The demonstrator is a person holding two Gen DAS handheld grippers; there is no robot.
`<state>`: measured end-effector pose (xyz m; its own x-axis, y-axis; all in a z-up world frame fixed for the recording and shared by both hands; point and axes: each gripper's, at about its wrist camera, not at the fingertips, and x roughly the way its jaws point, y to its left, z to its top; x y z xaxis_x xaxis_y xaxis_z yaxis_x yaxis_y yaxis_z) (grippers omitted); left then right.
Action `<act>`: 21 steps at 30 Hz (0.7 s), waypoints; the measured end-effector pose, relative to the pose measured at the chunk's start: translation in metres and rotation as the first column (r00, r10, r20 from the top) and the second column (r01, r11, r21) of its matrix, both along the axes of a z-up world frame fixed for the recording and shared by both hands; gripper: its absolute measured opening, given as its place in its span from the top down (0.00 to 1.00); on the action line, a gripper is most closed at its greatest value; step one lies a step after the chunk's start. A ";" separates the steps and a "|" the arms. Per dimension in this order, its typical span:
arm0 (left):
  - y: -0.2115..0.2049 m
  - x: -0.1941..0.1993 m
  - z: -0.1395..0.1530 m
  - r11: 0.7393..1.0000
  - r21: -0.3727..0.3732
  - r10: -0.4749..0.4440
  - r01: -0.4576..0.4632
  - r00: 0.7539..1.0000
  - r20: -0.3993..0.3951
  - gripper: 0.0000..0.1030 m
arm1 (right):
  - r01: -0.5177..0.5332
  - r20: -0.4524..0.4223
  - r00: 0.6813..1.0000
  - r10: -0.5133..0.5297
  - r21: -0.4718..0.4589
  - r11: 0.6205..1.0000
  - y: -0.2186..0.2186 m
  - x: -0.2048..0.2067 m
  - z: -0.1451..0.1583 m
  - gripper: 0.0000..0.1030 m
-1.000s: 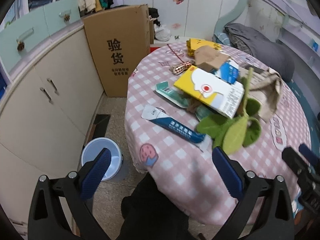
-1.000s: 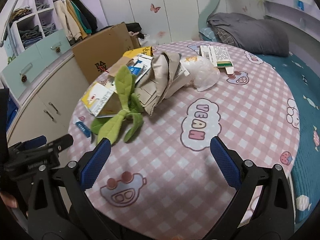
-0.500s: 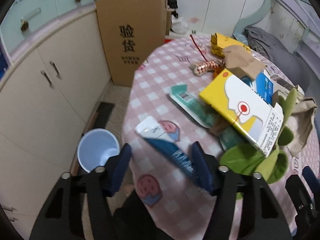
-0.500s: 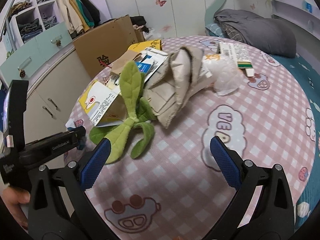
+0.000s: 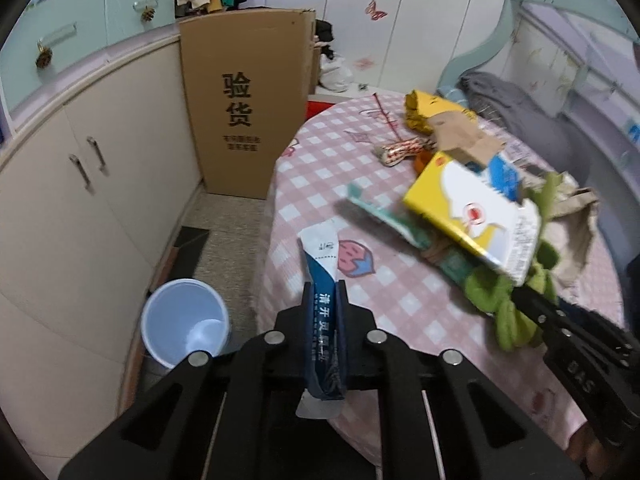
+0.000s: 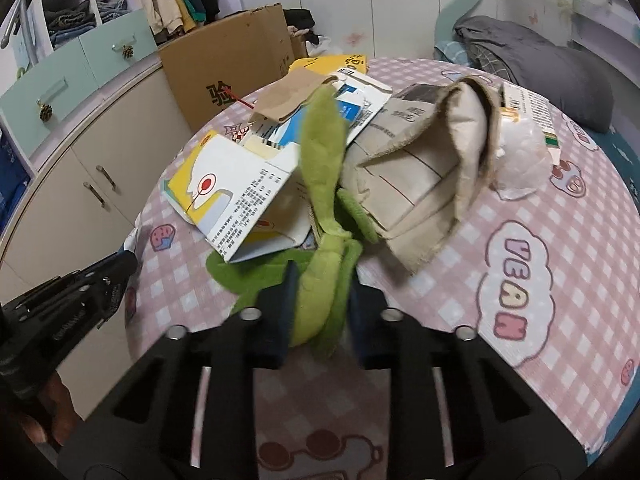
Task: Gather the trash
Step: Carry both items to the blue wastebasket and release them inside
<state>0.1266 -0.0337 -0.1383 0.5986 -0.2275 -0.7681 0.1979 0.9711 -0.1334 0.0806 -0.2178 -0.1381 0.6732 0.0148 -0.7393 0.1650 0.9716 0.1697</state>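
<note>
With the left gripper (image 5: 325,300) closing on the flat blue-and-white toothpaste tube (image 5: 323,280) at the table's near-left edge and the right gripper (image 6: 320,300) closing on the green plush leaf (image 6: 320,184) nearby, each should lift straight up, then carry toward the pale blue plastic bin (image 5: 185,322) on the floor at left.

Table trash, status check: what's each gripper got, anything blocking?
Left gripper closing on blue toothpaste tube. Right gripper closing on green plush. Yellow carton overlaps plush. Blue bin on floor, unobstructed.
</note>
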 end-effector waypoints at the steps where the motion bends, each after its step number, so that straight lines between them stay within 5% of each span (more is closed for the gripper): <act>1: 0.001 -0.002 0.001 1.000 -0.019 -0.009 0.009 1.000 -0.002 0.92 | 0.006 0.005 1.000 -0.006 -0.001 1.000 -0.002 -0.004 0.002 0.86; 6: 0.011 -0.018 0.015 0.989 -0.131 -0.064 0.066 0.998 0.027 0.92 | 0.053 0.065 0.997 -0.052 -0.012 0.999 -0.010 -0.033 0.022 0.91; 14: 0.024 -0.033 0.042 0.976 -0.195 -0.081 0.098 0.992 0.094 0.92 | 0.071 0.222 0.973 -0.059 -0.044 0.997 0.002 -0.060 0.079 0.92; 21: 0.065 -0.034 0.055 0.972 -0.232 -0.011 0.040 0.992 0.124 0.92 | -0.076 0.304 0.947 0.102 -0.097 0.992 0.055 -0.055 0.120 0.92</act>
<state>0.0927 0.0311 -0.0833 0.6752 -0.4088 -0.6140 0.2512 0.9101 -0.3297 0.0253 -0.1628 -0.0180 0.8669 0.0324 -0.4974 0.0300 0.9927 0.1169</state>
